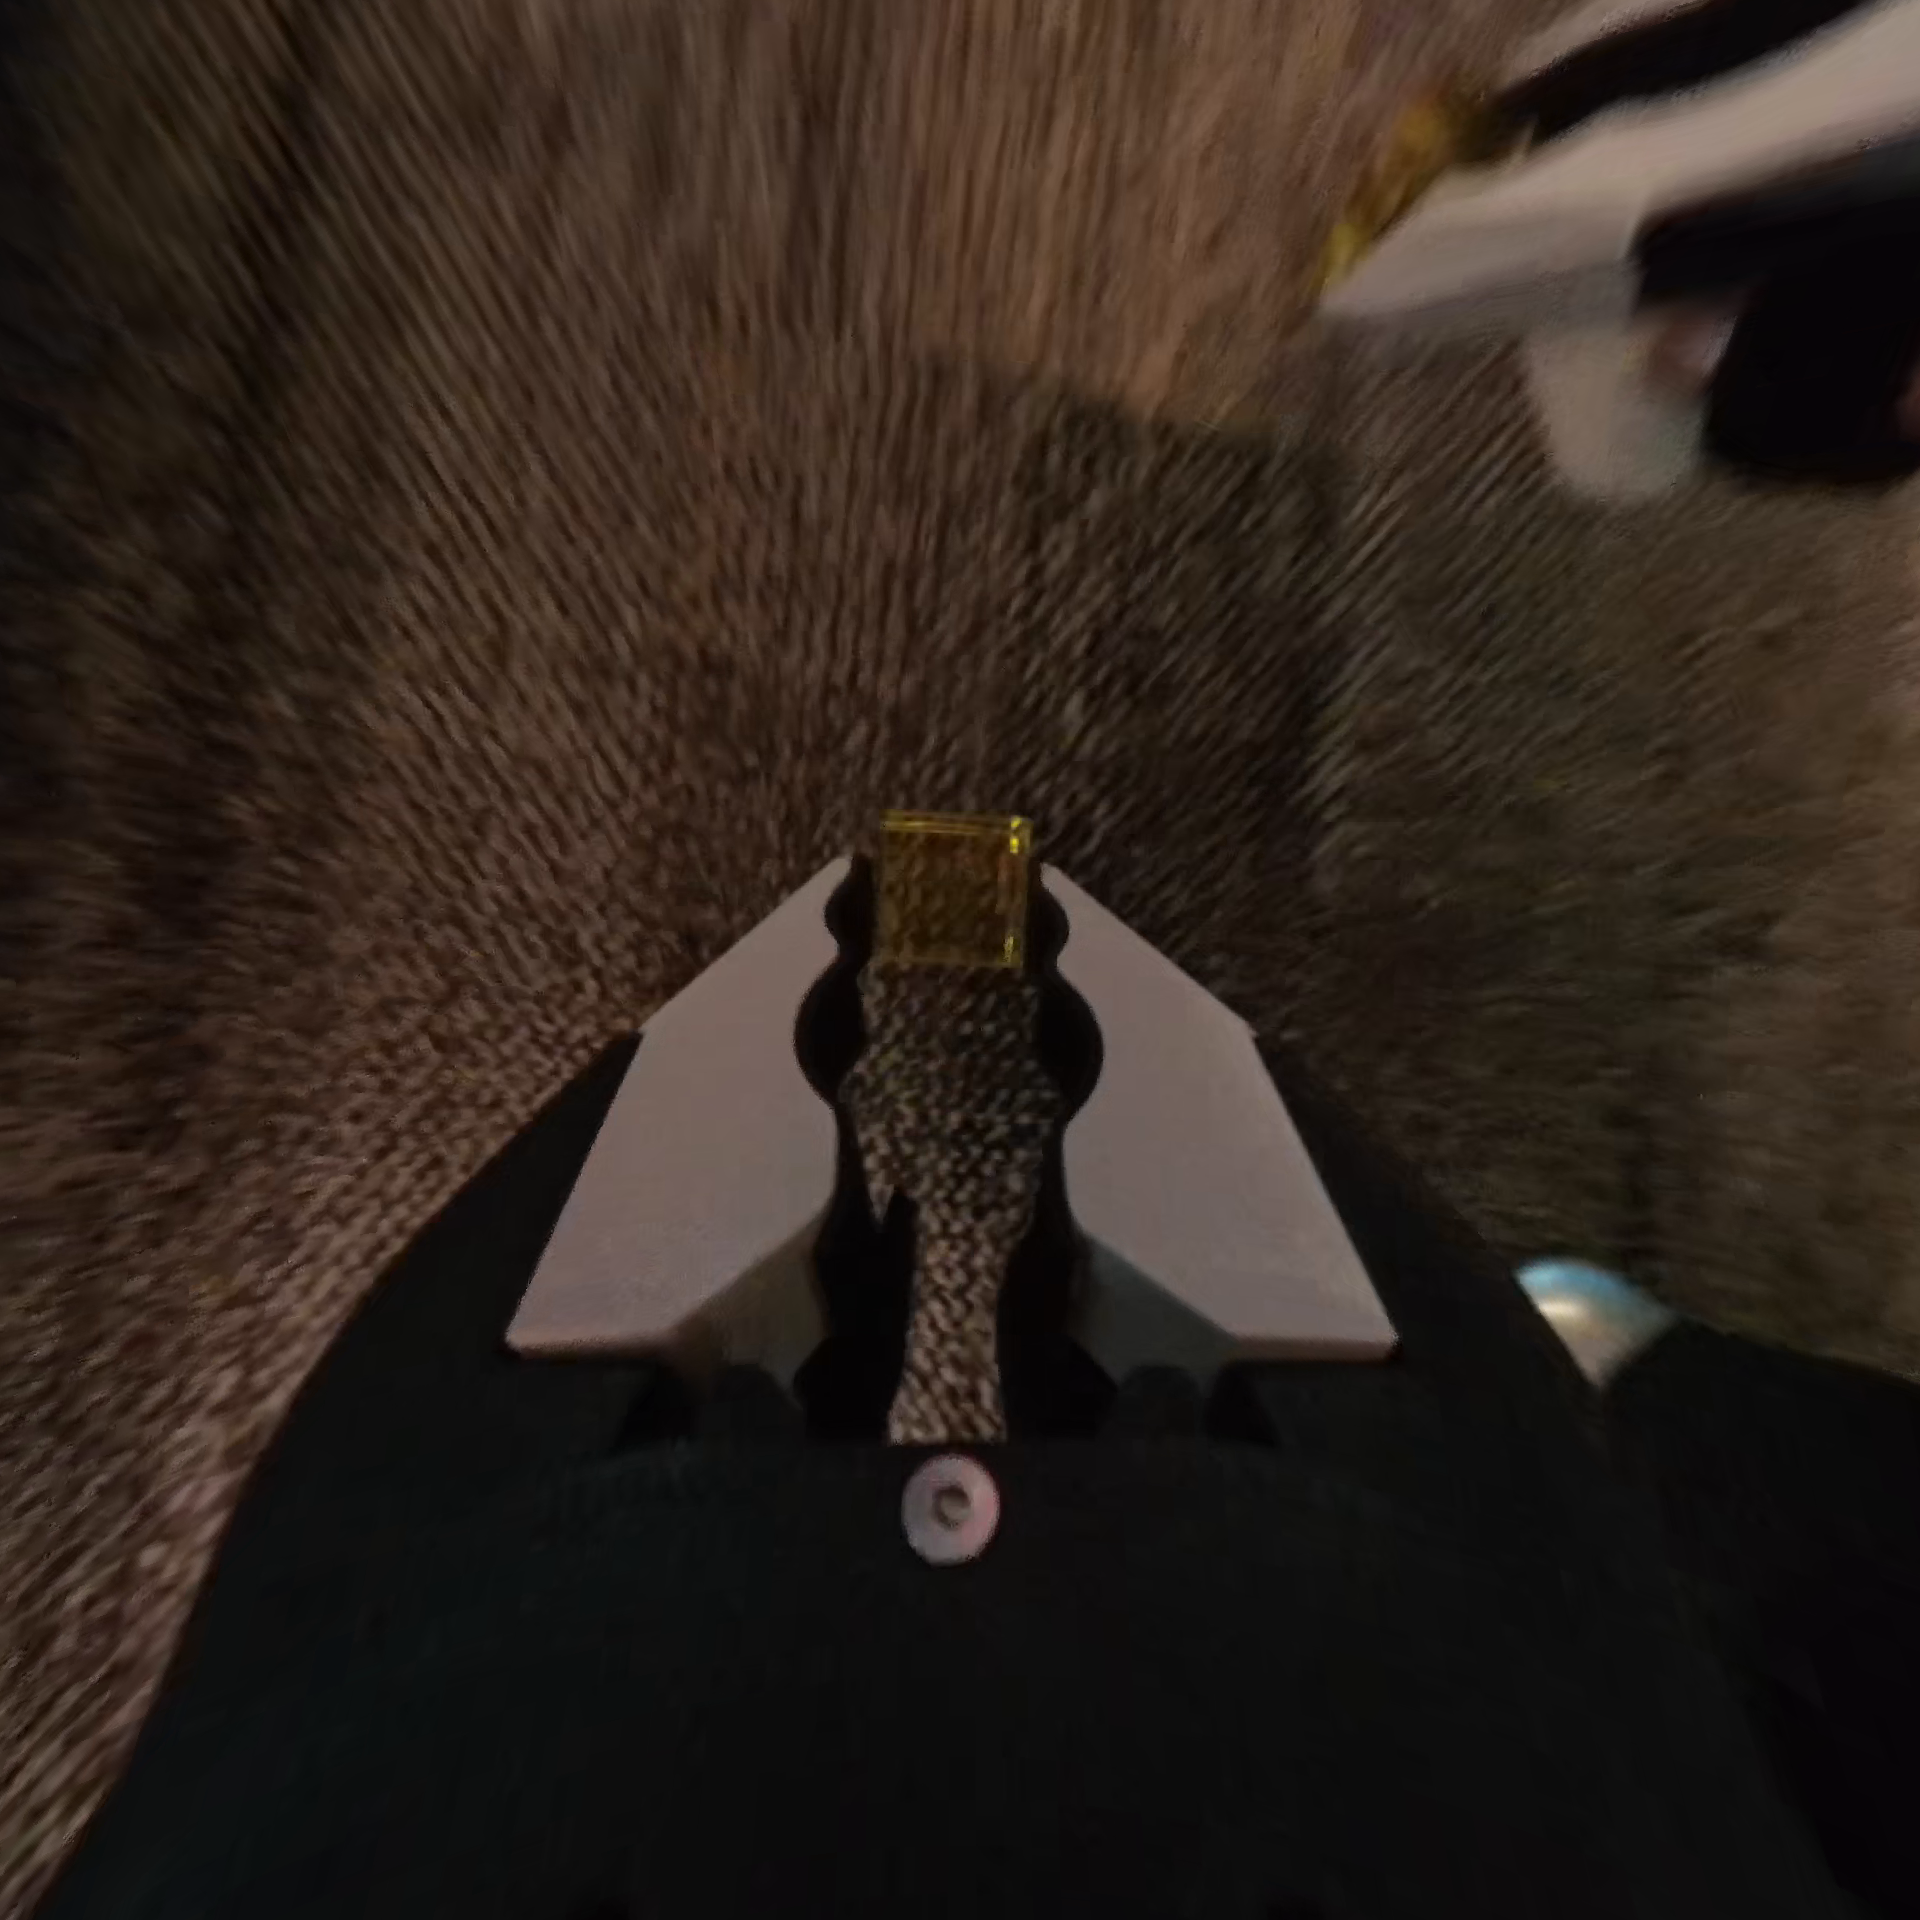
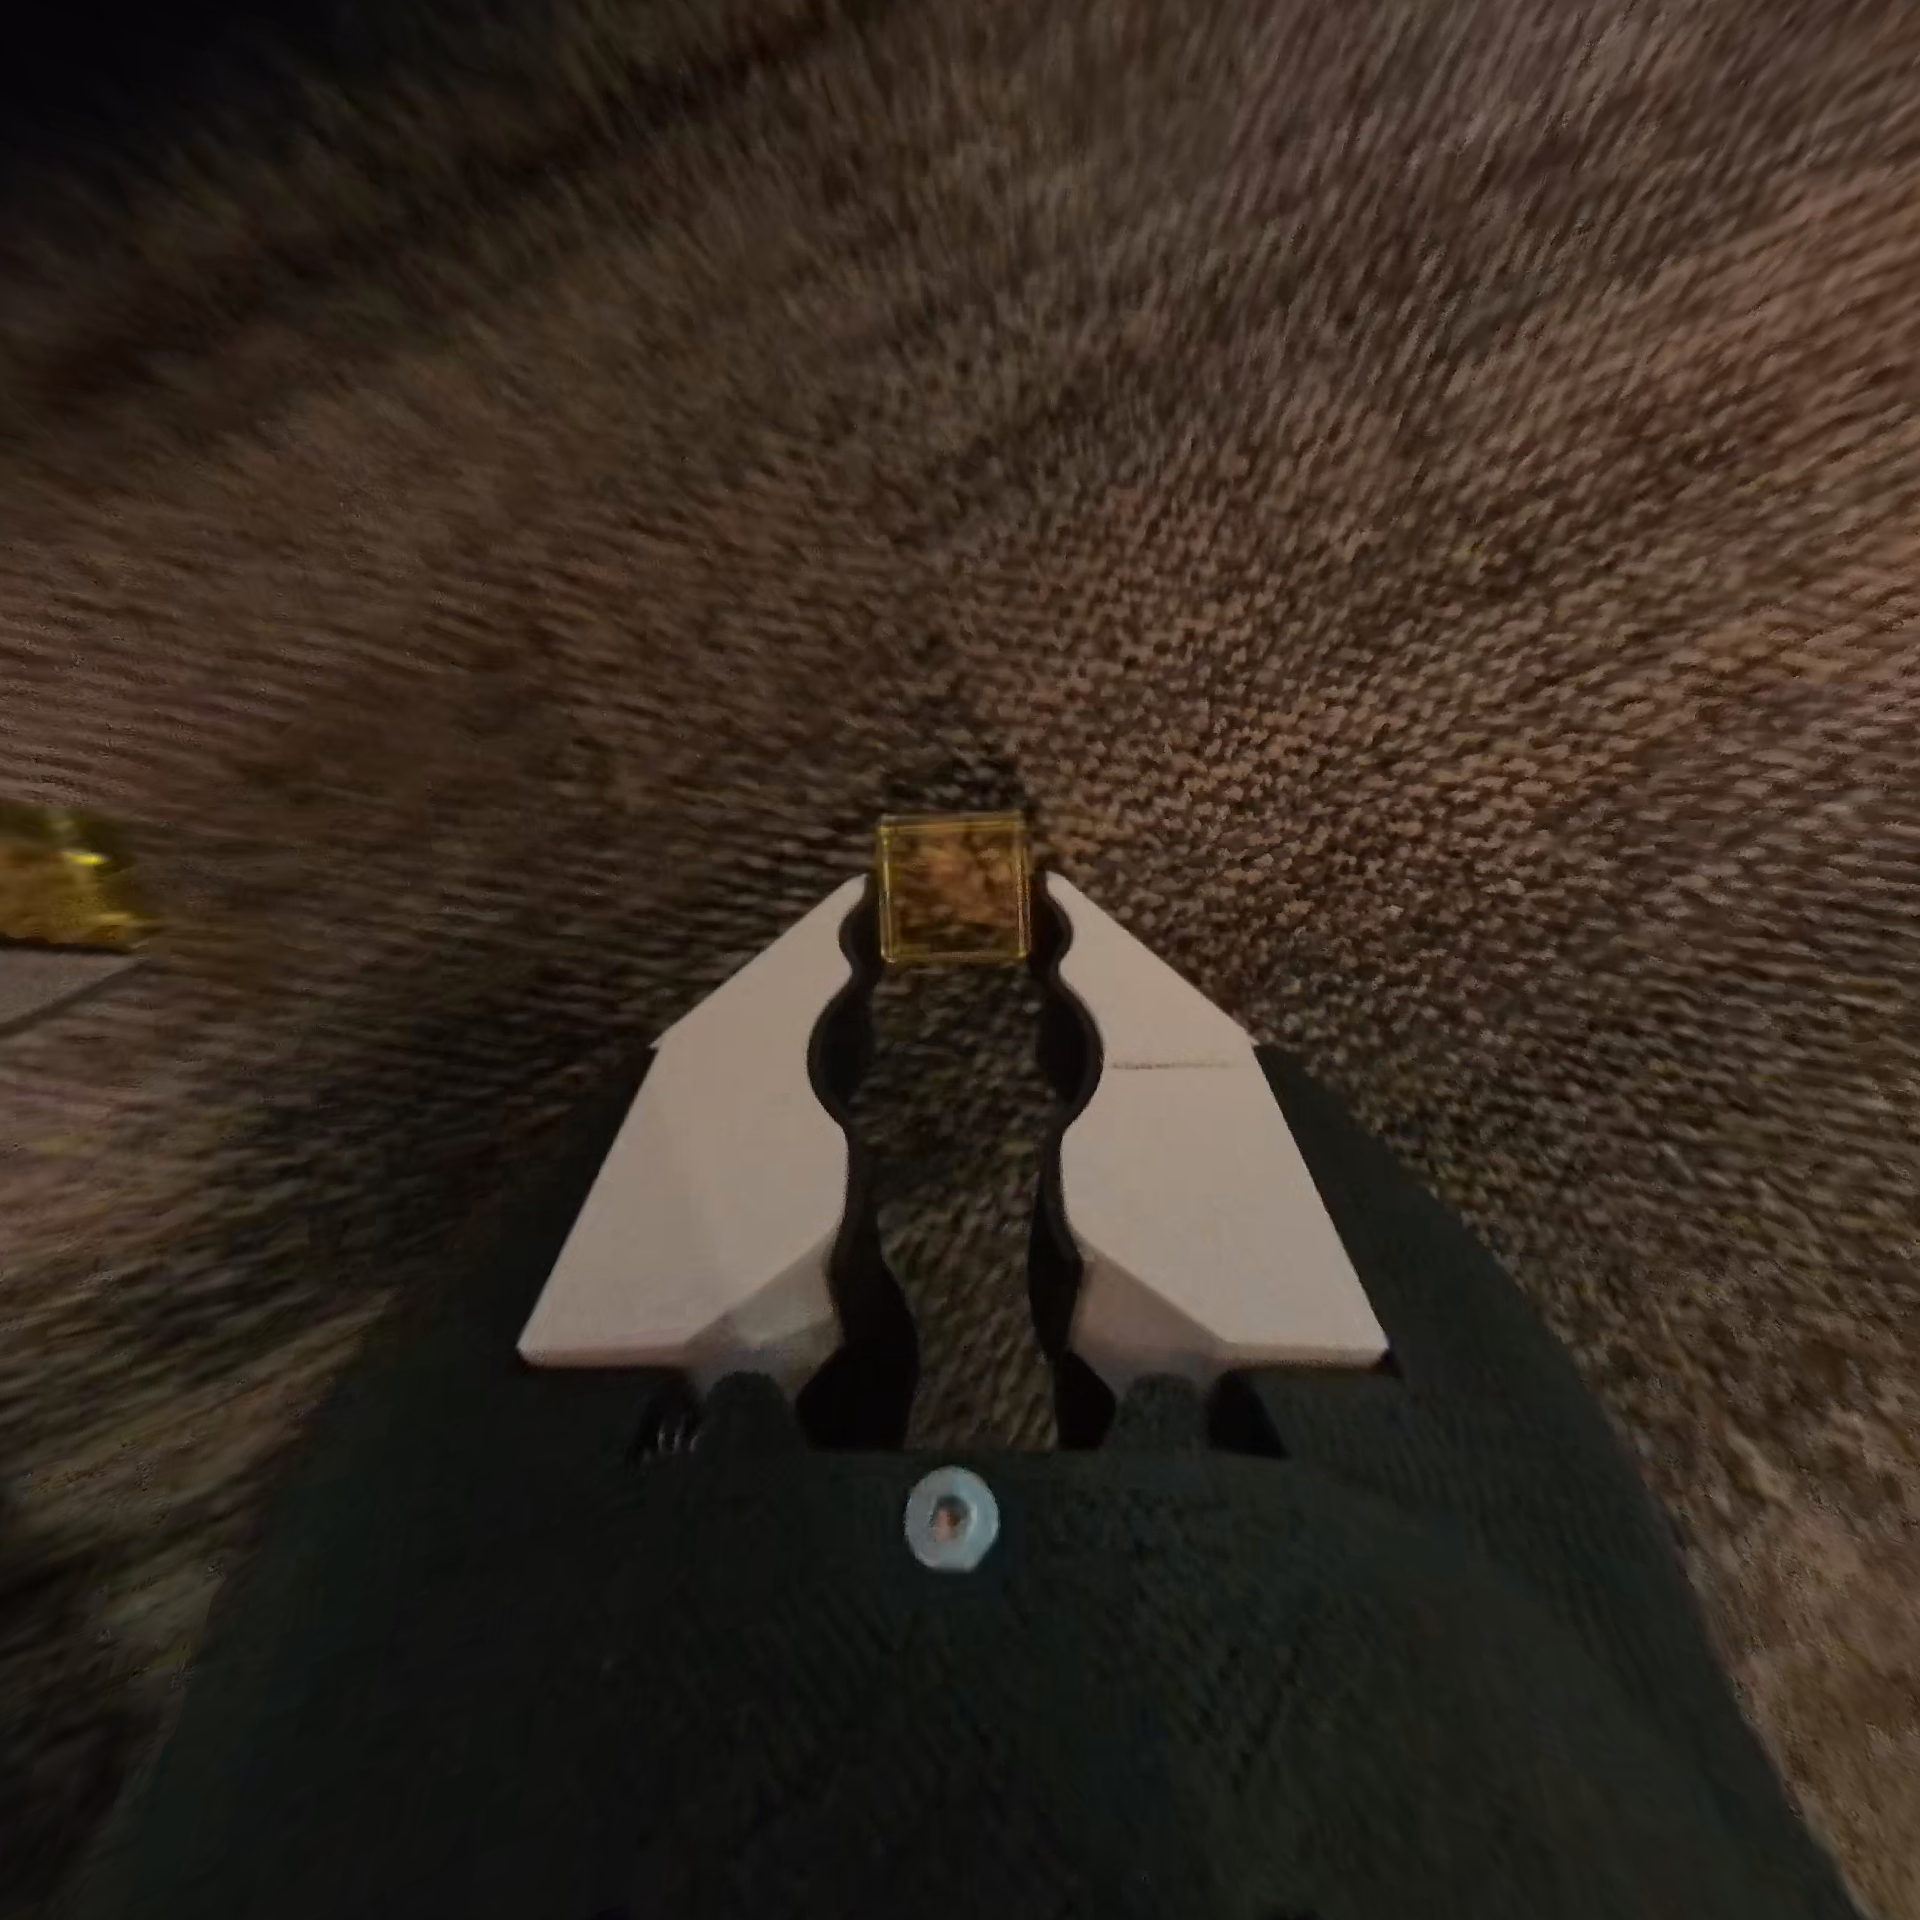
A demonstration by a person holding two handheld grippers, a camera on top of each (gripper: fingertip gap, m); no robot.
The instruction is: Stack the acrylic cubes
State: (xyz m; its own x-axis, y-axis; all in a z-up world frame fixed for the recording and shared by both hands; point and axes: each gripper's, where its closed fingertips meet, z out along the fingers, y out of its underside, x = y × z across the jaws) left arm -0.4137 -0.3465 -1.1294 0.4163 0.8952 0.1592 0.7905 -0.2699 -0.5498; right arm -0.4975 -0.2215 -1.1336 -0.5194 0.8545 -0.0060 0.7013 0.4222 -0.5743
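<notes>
Over brown carpet (image 1: 520, 623), the left tongs (image 1: 954, 904) pinch a clear yellow cube (image 1: 951, 894) at their tips. The right tongs (image 2: 952, 914) pinch a like cube (image 2: 952, 894), tip-held so each stays visible.

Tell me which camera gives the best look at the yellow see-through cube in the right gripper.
The right wrist view: the yellow cube sits sharp and centred between the right gripper's fingertips, over brown carpet. The left wrist view shows that gripper only as a blurred shape at upper right, with a smeared yellow streak.

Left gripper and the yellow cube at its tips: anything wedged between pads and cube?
Nothing visible. The left gripper has the translucent yellow cube directly between its fingertips, pads against its sides, only brown carpet behind.
</notes>
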